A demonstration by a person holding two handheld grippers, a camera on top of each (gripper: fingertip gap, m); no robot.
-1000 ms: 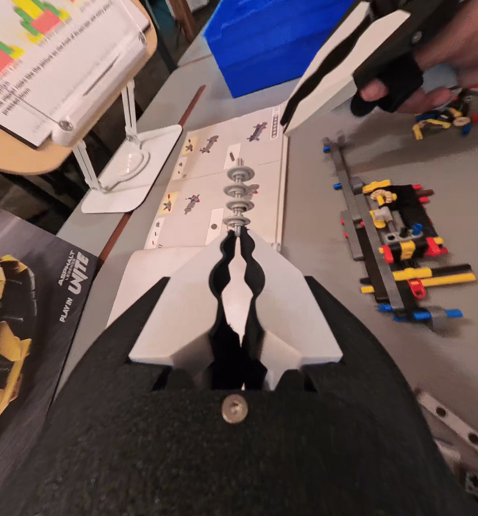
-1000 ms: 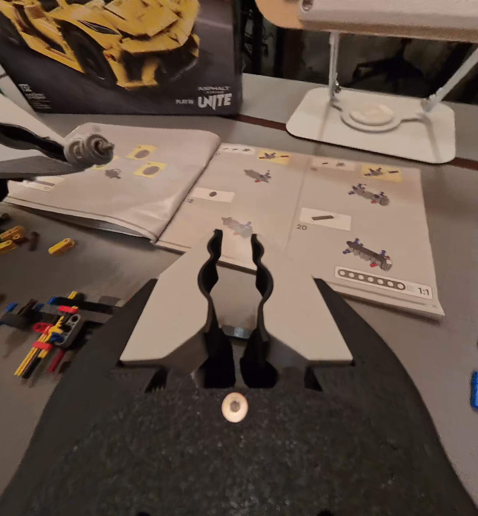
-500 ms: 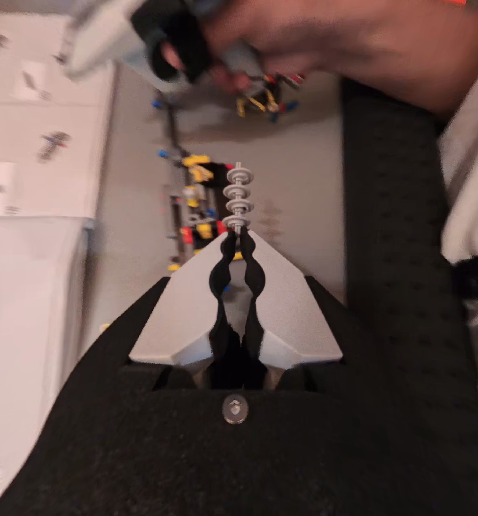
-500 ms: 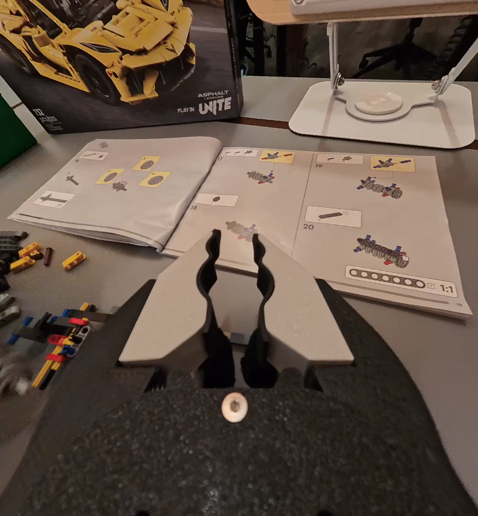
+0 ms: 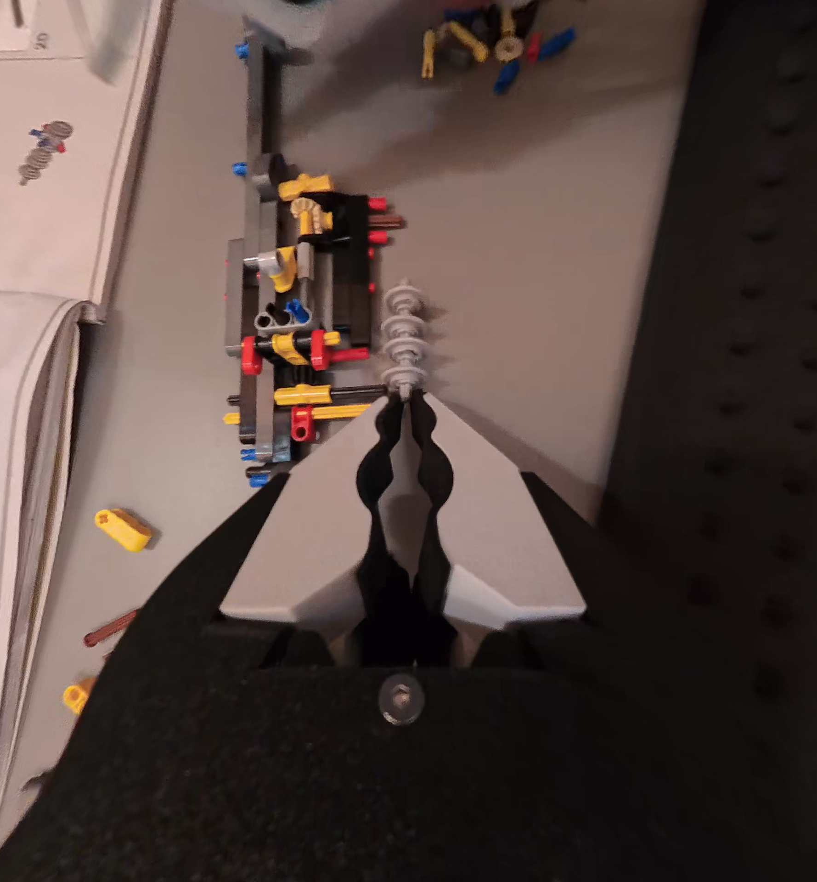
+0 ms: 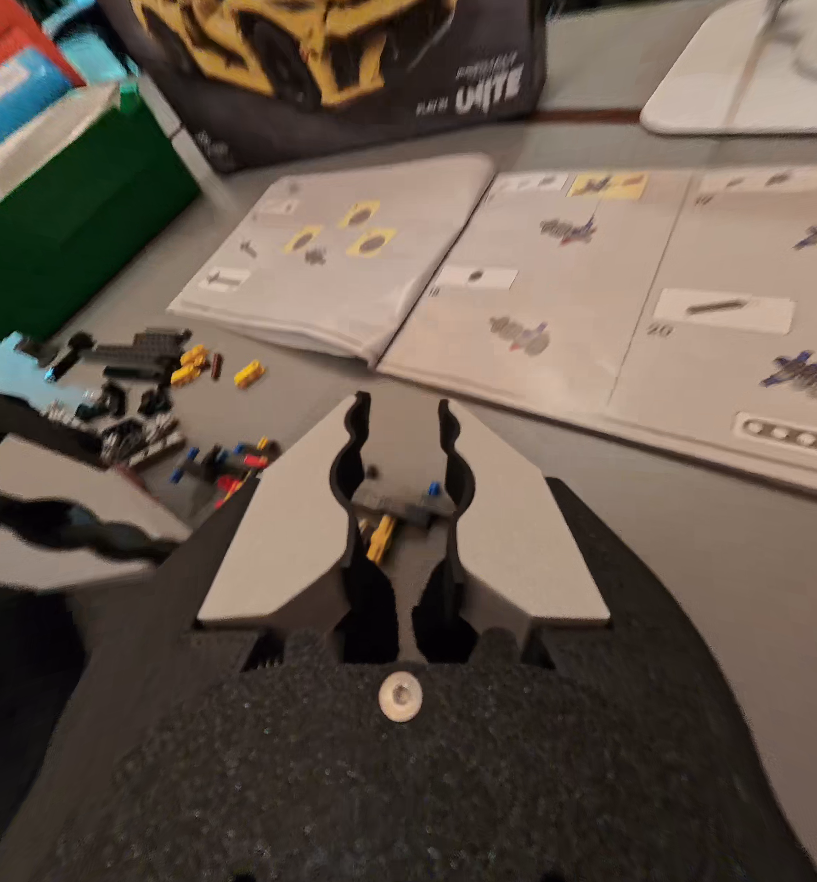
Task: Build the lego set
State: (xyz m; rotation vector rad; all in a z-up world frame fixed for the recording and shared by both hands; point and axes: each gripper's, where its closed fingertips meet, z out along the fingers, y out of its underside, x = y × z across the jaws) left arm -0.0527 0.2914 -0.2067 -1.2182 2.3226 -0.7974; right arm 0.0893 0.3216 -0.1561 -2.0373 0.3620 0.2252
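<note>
My left gripper (image 5: pixel 405 400) is shut on the end of a grey axle with several grey discs (image 5: pixel 402 334). It holds the axle just right of the partly built lego frame (image 5: pixel 296 315), which lies on the grey table with black, grey, yellow, red and blue parts. My right gripper (image 6: pixel 401 405) is open and empty, above one end of that frame (image 6: pixel 397 510), seen between its fingers. The left gripper's fingers (image 6: pixel 63 506) show at the left of the right wrist view.
The open instruction booklet (image 6: pixel 516 286) lies beyond the frame, also at left in the left wrist view (image 5: pixel 29 238). Loose parts lie in piles (image 5: pixel 487 43) (image 6: pixel 125 391). A yellow piece (image 5: pixel 122 530) lies near the booklet. The set's box (image 6: pixel 349 71), a green bin (image 6: pixel 63 224) and a white stand base (image 6: pixel 754 81) stand behind.
My left gripper has swung from over the booklet down to the right side of the lego frame, still holding the axle. My right gripper has moved left over the frame's end.
</note>
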